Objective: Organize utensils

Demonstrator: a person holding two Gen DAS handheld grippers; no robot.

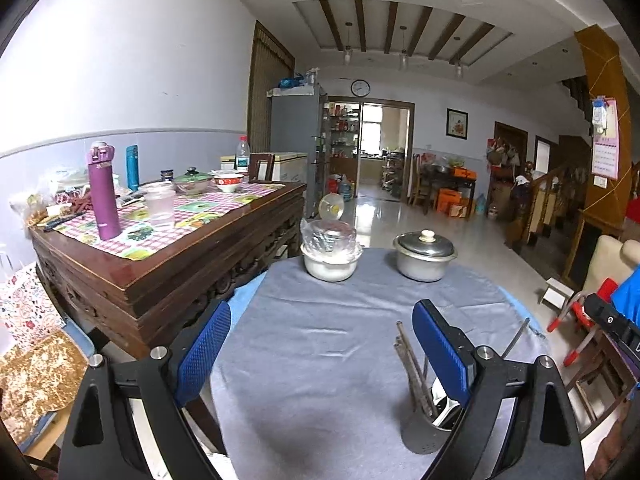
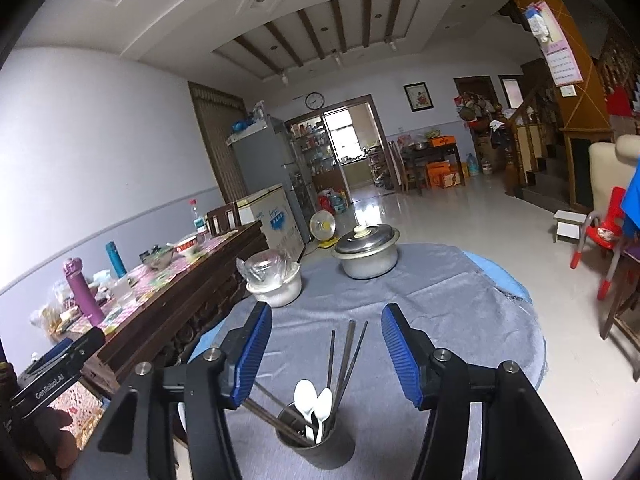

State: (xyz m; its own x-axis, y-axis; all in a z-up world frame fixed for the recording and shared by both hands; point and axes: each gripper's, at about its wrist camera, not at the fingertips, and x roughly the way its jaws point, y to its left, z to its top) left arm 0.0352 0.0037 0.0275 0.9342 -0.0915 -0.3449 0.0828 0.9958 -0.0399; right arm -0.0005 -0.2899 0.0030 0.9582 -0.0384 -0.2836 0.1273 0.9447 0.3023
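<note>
A dark metal utensil cup (image 2: 320, 446) stands on the grey cloth near the table's front edge. It holds two white spoons (image 2: 313, 400) and several long chopsticks (image 2: 345, 354) that lean outward. My right gripper (image 2: 327, 354) is open just above the cup; the chopstick tips rise in the gap between its blue pads without touching them. In the left wrist view the same cup (image 1: 418, 438) and its chopsticks (image 1: 410, 364) sit low right, partly behind the right-hand finger. My left gripper (image 1: 322, 354) is open wide over bare cloth, with nothing between its pads.
At the far side of the round table (image 1: 320, 320) stand a white bowl with plastic-wrapped items (image 1: 330, 262) and a lidded metal pot (image 1: 425, 256). A dark wooden table (image 1: 168, 264), crowded with bottles and bowls, butts against its left side. A red chair (image 2: 604, 236) is on the right.
</note>
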